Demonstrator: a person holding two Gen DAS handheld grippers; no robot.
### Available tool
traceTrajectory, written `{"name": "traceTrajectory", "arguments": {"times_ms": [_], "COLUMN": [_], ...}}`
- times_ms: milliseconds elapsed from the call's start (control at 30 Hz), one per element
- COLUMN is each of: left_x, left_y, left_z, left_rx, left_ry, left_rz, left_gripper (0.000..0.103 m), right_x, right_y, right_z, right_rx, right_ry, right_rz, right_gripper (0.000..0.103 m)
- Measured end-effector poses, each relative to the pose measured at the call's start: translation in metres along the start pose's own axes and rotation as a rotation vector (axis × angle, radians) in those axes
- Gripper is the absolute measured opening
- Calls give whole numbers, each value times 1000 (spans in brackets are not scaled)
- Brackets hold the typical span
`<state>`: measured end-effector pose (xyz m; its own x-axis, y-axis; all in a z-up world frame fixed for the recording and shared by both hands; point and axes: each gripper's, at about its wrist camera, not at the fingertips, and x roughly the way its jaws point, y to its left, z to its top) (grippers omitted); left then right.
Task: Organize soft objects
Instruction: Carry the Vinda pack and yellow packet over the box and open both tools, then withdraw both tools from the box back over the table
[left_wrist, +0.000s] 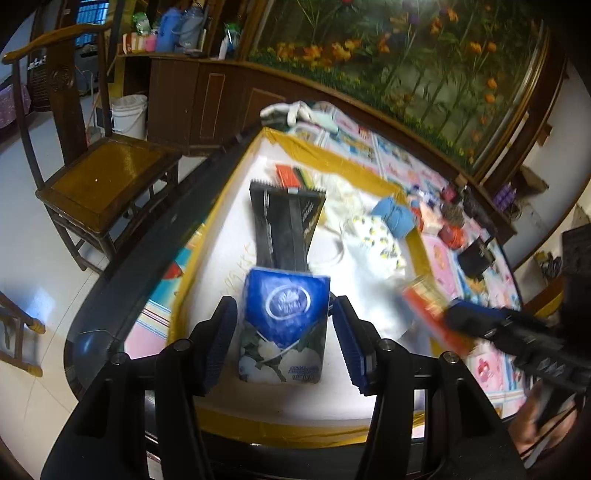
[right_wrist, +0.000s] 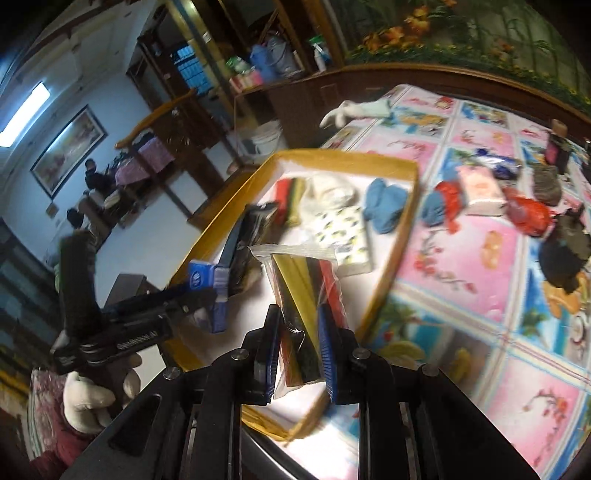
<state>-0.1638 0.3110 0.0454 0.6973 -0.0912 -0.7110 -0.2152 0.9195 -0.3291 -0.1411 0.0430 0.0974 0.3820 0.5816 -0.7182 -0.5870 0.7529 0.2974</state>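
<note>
The person is sorting soft things into a shallow yellow-rimmed tray (right_wrist: 402, 229) on the desk (right_wrist: 480, 280), which is covered with a bright patterned cloth. The right gripper (right_wrist: 298, 363) is clamped on a clear bag of coloured strips (right_wrist: 306, 295), red, yellow and dark, and is carrying it above the near corner of the tray. Blur in both views suggests this hand is moving.

The left gripper (left_wrist: 282, 336) is sitting over a blue tissue pack (left_wrist: 286, 321) that is lying on the white floor of the tray, just in front of a long black pouch (left_wrist: 286, 221). Its jaws are standing apart on either side of the pack with a visible gap, so it is open and not pressing; to my eye it looks like a release or a nudge into line.

Already in the tray are a second bundle of coloured strips (left_wrist: 295, 175), a pale patterned pack (left_wrist: 376, 240) and a blue cloth bundle (right_wrist: 386, 206). More soft items, among them a pink pack (right_wrist: 480, 192) and a red bag (right_wrist: 528, 214), are waiting on the cloth outside it.

The step in hand is placing the bag. Next, I judge, the right hand needs a bare patch of tray floor beside the tissue pack, a gentle lowering, then opening.
</note>
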Motion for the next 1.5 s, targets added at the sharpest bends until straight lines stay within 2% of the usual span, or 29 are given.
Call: {"name": "traceTrajectory", "arguments": {"times_ms": [233,300,400,467,600,667,867,1200,1367,1500], "left_x": [-32,-37,-43,-44,-42,-39,-33,-14,2,31], "left_y": [-2,-6,-14,-20,-36,-45,-77,-123,-155,-186], "left_z": [0,0,-1,-3,-9,-11,-19,-27,-13,13], "left_rx": [-53,-59,-52,-42,-13,1,63,159,234,267], "left_ry": [-92,-105,-119,-118,-100,-86,-53,18,29,57], "left_rz": [-55,-66,-82,-89,-104,-113,-131,-134,-114,-121], "left_gripper": [58,59,59,59,60,60,60,60,60,60], "right_x": [31,39,33,21,-14,-34,-72,-103,-110,-109], "right_y": [20,20,13,6,-10,-21,-53,-119,-159,-182], "right_z": [3,4,2,-2,-14,-19,-36,-54,-56,-52], "right_rx": [-60,-44,-7,7,20,22,23,145,217,268], "right_ry": [52,68,34,-9,-115,-162,-239,-282,-303,-320], "right_rz": [-21,-8,33,37,-17,-67,-215,-361,-461,-500], "right_gripper": [22,38,52,57,76,82,89,89,89,89]}}
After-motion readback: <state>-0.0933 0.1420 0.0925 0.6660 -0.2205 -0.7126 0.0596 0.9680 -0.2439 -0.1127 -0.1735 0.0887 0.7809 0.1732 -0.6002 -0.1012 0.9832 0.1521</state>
